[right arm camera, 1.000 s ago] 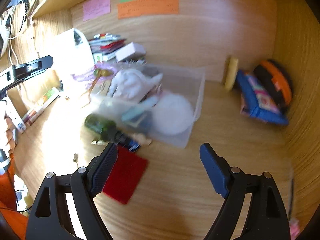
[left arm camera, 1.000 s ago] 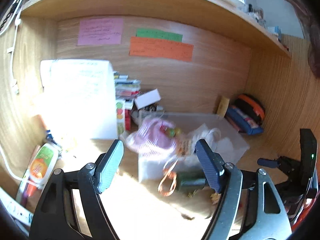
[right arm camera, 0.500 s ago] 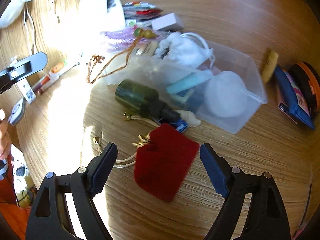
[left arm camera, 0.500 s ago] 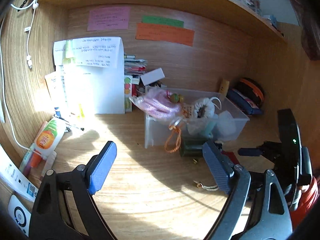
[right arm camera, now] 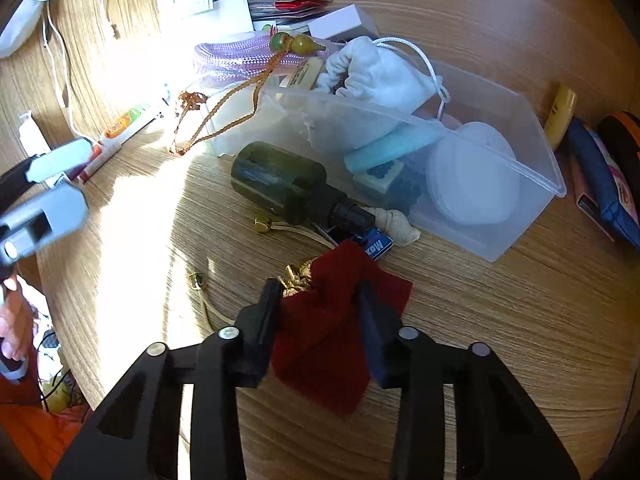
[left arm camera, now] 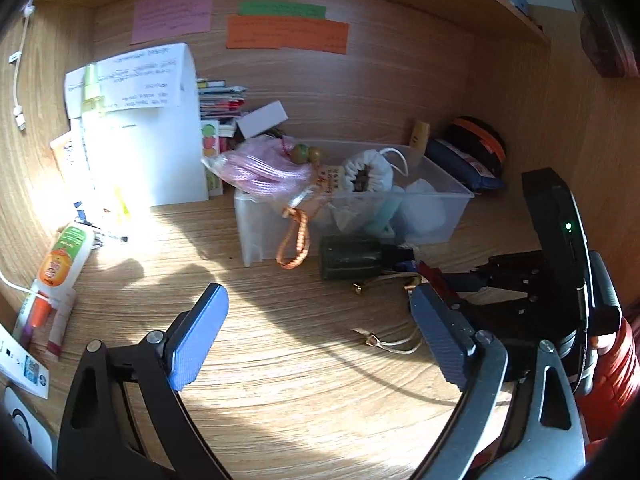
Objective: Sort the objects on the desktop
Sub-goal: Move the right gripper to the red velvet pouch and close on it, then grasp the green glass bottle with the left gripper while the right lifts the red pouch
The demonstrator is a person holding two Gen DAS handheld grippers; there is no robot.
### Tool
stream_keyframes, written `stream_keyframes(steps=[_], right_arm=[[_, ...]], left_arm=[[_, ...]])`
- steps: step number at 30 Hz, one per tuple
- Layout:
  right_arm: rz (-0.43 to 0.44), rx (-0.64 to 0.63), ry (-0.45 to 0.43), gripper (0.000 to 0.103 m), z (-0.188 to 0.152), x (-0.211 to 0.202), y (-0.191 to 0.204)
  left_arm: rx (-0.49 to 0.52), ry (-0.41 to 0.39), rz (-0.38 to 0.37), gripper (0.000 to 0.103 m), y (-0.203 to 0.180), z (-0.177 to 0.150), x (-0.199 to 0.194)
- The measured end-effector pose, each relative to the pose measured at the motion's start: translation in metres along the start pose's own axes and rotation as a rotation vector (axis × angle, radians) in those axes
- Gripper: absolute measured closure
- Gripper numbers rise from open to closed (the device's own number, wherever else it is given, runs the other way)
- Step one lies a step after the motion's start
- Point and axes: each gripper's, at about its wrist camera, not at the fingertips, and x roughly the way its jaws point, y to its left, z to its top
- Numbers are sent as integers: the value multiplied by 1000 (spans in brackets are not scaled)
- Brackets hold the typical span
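Red pouch (right arm camera: 344, 320), lying flat on the desk (right arm camera: 500, 340) just in front of the clear bin (right arm camera: 532, 184), its long axis running diagonally from the gold-tied neck at upper left to the loose bottom corner nearest the camera. The right gripper (right arm camera: 320, 300) has just been closing and now pinches the pouch across its middle, the cloth bunching between the pads; the pouch does not yet appear lifted. The bin lies directly ahead and slightly right of this gripper, so the likely next move is a short lift forward over its near wall. A green bottle (right arm camera: 280, 188) lies on its side between pouch and bin, touching the bin's front. The left gripper (left arm camera: 316, 336), well to the pouch's left, has just been opening and stands wide with nothing between its jaws.
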Motion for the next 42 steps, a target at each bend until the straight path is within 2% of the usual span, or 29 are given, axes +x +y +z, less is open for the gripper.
stream_keyframes(steps=[11,22,26,28,34,42], right_arm=[[-14,66,-46,74,-17,-17,-30],[-61,137,-120,74,-32,-45,-75],[-39,162,-145,74,-29,-47,-83],[-32,163,-149,74,-31,-50,-86],[-24,158,-161,74,-32,-52,-82],[-38,155,-198,74,-25,-62,-74]], left_arm=[[-30,180,-120,8,-25,8,59],[-51,287,-66,8,-31,16,100],[-36,288,-67,9,-33,15,102],[-17,282,-69,18,-35,14,99],[7,270,-78,18,-40,12,92],[4,150,-70,18,-37,27,64]])
